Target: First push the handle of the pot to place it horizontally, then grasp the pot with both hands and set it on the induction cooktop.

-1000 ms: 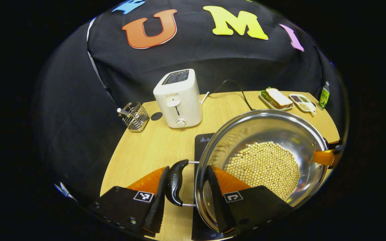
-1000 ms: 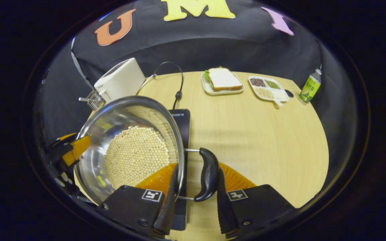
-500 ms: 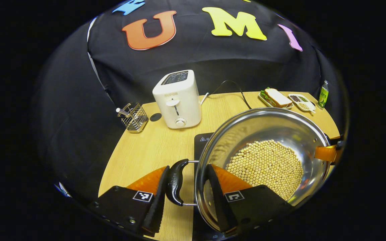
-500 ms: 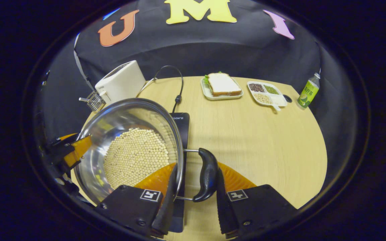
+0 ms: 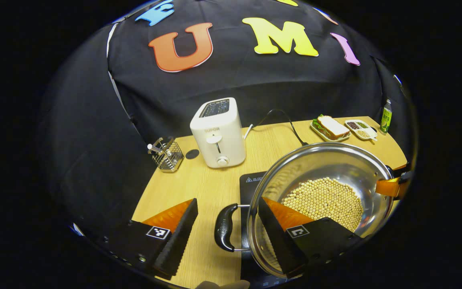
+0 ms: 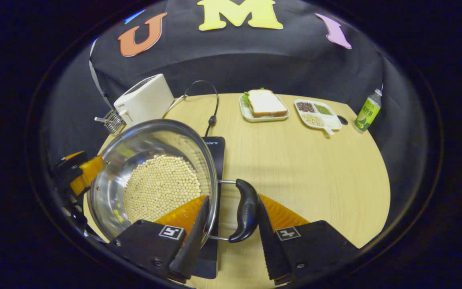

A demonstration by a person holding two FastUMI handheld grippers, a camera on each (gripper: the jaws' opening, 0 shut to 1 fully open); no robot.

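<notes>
A steel pot (image 5: 335, 160) half full of soybeans (image 5: 323, 198) rests on the black induction cooktop (image 5: 251, 182). My left gripper (image 5: 228, 200) is open. Its fingers stand apart on either side of the pot's black side handle (image 5: 223, 233), one outside it and one inside the rim, touching neither. In the right gripper view the pot (image 6: 150, 136) sits at left on the cooktop (image 6: 215, 154). My right gripper (image 6: 233, 197) is open around the other handle (image 6: 246, 216). Its outer finger lies close against the handle and its inner finger is inside the rim.
A white toaster (image 5: 219, 132) and a wire rack (image 5: 167, 154) stand at the back left. The cooktop's cable (image 6: 211, 100) runs to the rear. A sandwich plate (image 6: 264, 104), a compartment dish (image 6: 317, 112) and a green bottle (image 6: 366, 112) sit at the back right.
My left gripper has opened wide and let go of its handle, drawing back slightly. My right gripper's fingers have spread a little. The pot has settled lower.
</notes>
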